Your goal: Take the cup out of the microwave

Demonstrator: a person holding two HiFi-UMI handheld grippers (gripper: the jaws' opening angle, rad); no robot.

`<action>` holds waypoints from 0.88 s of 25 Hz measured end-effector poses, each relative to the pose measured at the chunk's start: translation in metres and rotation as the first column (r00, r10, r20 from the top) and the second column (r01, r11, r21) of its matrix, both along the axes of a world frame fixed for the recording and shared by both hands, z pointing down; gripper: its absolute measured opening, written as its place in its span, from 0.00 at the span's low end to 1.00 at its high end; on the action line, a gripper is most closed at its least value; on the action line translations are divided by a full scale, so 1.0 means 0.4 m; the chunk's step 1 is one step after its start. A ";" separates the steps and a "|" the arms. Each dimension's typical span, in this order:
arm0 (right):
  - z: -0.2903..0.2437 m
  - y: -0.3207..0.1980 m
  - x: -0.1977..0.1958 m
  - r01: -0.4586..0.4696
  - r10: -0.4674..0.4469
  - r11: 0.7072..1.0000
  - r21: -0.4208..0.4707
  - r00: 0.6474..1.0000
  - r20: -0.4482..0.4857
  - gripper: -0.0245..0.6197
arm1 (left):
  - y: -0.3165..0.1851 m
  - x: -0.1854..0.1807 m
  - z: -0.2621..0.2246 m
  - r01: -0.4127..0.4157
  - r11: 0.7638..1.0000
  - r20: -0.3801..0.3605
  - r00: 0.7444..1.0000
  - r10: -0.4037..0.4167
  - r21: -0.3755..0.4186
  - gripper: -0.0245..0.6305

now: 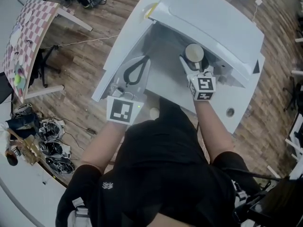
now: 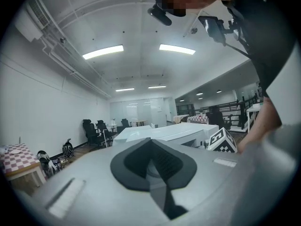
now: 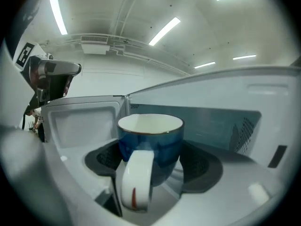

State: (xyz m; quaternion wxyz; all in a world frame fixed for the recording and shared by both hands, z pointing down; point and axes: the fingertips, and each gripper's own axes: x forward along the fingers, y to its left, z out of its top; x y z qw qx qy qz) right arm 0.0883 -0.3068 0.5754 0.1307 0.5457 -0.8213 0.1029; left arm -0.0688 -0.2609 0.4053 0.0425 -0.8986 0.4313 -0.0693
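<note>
A blue cup [image 1: 194, 53] with a white inside and a white handle [image 3: 134, 182] sits between the dark pads [image 3: 203, 166] of my right gripper [image 1: 194, 64]. That gripper is shut on the cup at the mouth of the white microwave [image 1: 213, 18]. The microwave's door [image 1: 127, 44] stands swung open to the left, and the cavity wall [image 3: 211, 121] shows behind the cup. My left gripper [image 1: 142, 63] is held in front of the open door, left of the cup. Its jaws [image 2: 150, 142] are shut together with nothing between them.
The microwave stands on a white table [image 1: 236, 112] with a round hole in its top. A checkered table [image 1: 28, 27] is at the far left, and cables and gear [image 1: 52, 148] lie on the wood floor. Office chairs [image 2: 94, 131] stand far off.
</note>
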 end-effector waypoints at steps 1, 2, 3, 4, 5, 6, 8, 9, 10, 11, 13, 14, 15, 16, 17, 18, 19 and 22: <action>-0.006 0.012 0.000 0.006 -0.006 1.000 0.001 1.000 0.000 0.63 | 0.009 -0.001 -0.005 0.000 1.000 0.002 1.000 0.000 0.003 0.04; -0.014 0.024 0.001 0.010 -0.010 1.000 0.003 1.000 -0.001 0.63 | 0.017 -0.003 -0.009 0.001 1.000 0.005 1.000 -0.001 0.005 0.04; -0.022 0.034 0.002 0.013 -0.013 1.000 0.006 1.000 0.000 0.63 | 0.024 -0.005 -0.013 0.002 1.000 0.008 1.000 -0.002 0.007 0.04; -0.032 0.042 0.002 0.015 -0.015 1.000 0.009 1.000 0.001 0.63 | 0.031 -0.008 -0.017 0.003 1.000 0.011 1.000 -0.003 0.009 0.04; -0.042 0.051 0.000 0.015 -0.015 1.000 0.011 1.000 0.004 0.63 | 0.037 -0.012 -0.022 0.004 1.000 0.011 1.000 -0.004 0.011 0.04; -0.052 0.058 -0.003 0.016 -0.016 1.000 0.013 1.000 0.005 0.63 | 0.042 -0.018 -0.028 0.005 1.000 0.008 1.000 -0.005 0.015 0.04; -0.071 0.073 -0.012 0.018 -0.018 1.000 0.016 1.000 0.006 0.63 | 0.052 -0.030 -0.045 0.006 1.000 0.004 1.000 -0.006 0.026 0.04; -0.081 0.079 -0.015 0.019 -0.019 1.000 0.017 1.000 0.004 0.63 | 0.055 -0.034 -0.054 0.006 0.999 0.001 1.000 -0.006 0.034 0.04; -0.091 0.084 -0.017 0.021 -0.021 1.000 0.018 1.000 0.002 0.63 | 0.058 -0.037 -0.064 0.006 0.999 -0.002 1.000 -0.006 0.042 0.04; -0.100 0.089 -0.017 0.024 -0.024 1.000 0.015 1.000 -0.001 0.63 | 0.061 -0.038 -0.073 0.006 0.999 -0.003 1.000 -0.006 0.050 0.04; -0.116 0.103 -0.017 0.037 -0.037 0.999 -0.005 0.999 0.000 0.63 | 0.070 -0.038 -0.088 0.005 0.998 -0.002 1.000 -0.005 0.056 0.04; -0.125 0.113 -0.016 0.045 -0.045 0.999 -0.017 0.999 0.003 0.63 | 0.075 -0.037 -0.094 0.006 0.999 0.000 1.000 -0.006 0.053 0.04; -0.138 0.120 -0.014 0.053 -0.053 0.998 -0.025 0.999 0.005 0.63 | 0.077 -0.038 -0.099 0.009 0.999 0.001 1.000 -0.009 0.049 0.04; -0.153 0.126 -0.011 0.059 -0.059 0.998 -0.028 0.998 0.007 0.63 | 0.078 -0.038 -0.106 0.012 0.999 -0.001 1.000 -0.012 0.050 0.04; -0.168 0.131 -0.008 0.065 -0.065 0.997 -0.029 0.998 0.008 0.63 | 0.077 -0.038 -0.113 0.014 0.998 -0.005 1.000 -0.014 0.054 0.04; -0.182 0.135 -0.005 0.071 -0.071 0.997 -0.029 0.997 0.008 0.63 | 0.077 -0.039 -0.120 0.018 0.998 -0.009 1.000 -0.018 0.058 0.04; -0.195 0.137 -0.002 0.075 -0.075 0.997 -0.029 0.997 0.008 0.63 | 0.076 -0.041 -0.126 0.024 0.998 -0.012 1.000 -0.023 0.061 0.04; -0.233 0.140 0.004 0.083 -0.082 0.996 -0.022 0.997 0.011 0.63 | 0.073 -0.050 -0.142 0.038 0.996 -0.009 0.999 -0.037 0.080 0.04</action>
